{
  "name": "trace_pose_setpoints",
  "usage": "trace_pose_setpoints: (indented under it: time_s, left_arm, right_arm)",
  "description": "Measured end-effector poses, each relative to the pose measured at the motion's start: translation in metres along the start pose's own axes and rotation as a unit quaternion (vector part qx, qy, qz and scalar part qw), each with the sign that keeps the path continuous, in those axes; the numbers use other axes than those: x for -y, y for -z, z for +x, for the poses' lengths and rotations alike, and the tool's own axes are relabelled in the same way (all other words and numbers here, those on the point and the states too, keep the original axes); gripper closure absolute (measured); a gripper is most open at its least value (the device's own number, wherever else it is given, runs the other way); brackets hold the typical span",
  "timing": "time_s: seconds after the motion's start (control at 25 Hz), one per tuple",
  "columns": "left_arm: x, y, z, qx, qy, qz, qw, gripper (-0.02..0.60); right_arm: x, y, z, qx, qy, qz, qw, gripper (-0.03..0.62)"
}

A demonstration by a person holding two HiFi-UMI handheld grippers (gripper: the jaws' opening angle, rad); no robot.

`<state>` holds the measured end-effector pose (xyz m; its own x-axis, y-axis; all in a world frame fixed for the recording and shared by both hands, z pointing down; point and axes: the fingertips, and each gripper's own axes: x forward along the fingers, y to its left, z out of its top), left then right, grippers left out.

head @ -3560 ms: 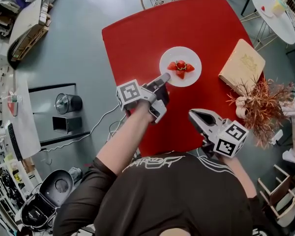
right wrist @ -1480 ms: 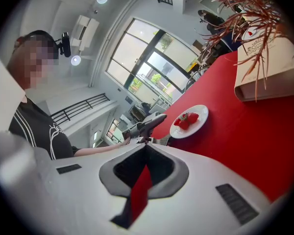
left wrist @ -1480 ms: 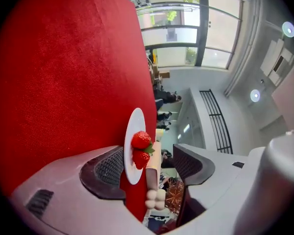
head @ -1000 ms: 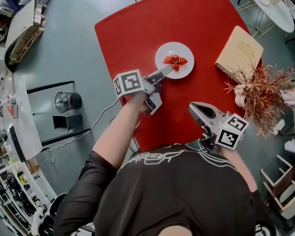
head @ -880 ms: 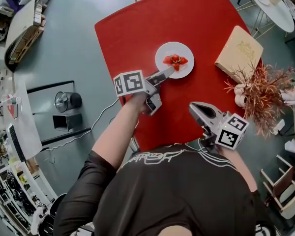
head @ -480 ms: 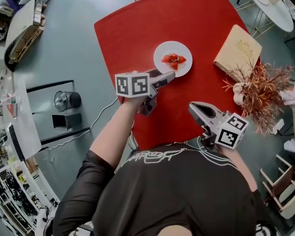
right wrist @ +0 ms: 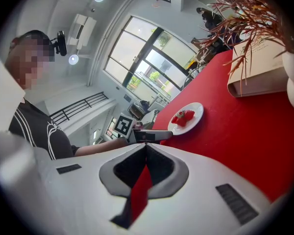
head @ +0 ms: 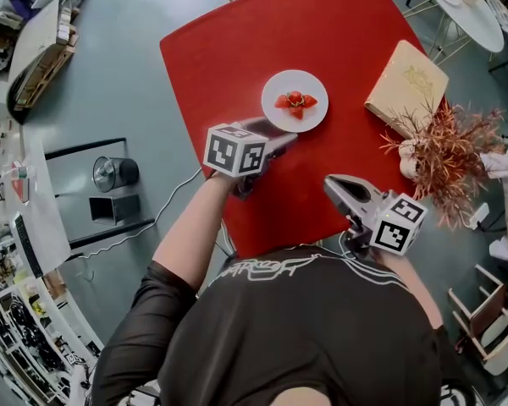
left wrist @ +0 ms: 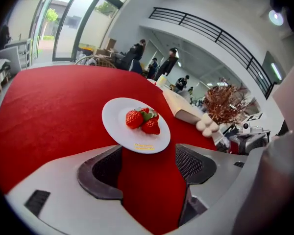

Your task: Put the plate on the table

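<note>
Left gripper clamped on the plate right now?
No, the left gripper's jaws stand apart over bare red table, with the plate lying just beyond them.

Strawberries [head: 295, 101] on plate [head: 310, 118], plate on table [head: 229, 49], book [head: 405, 79] right.

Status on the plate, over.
Left tool open, empty, just short of plate. Right tool shut, empty. Plate sits on red table, strawberries on it. Nothing blocking.

Dark short-sleeved shirt [head: 309, 341], white lettering [head: 267, 275]; grey left gripper [head: 281, 137], right gripper [head: 331, 183].
</note>
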<state>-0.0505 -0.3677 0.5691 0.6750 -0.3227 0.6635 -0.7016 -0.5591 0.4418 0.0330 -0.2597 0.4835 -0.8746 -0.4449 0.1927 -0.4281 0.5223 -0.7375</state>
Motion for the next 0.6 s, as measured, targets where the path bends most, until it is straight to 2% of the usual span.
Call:
trace_pose_setpoints:
  time_s: [0.12, 0.24, 0.6]
  left_arm:
    - [-0.001, 0.004, 0.001, -0.014, -0.02, 0.038, 0.999, 0.252]
    - [-0.001, 0.007, 0.001, -0.021, -0.029, 0.054, 0.9979, 0.252]
    - [-0.004, 0.005, -0.012, -0.005, -0.043, 0.048, 0.9979, 0.252]
  right_arm:
    - [0.002, 0.0, -0.003, 0.0, 0.005, -0.001, 1.0, 0.586]
    - [0.002, -0.001, -0.006, 0.001, 0.009, -0.002, 1.0, 0.586]
    - [-0.005, -0.001, -0.011, 0.0, 0.009, -0.011, 1.0, 0.586]
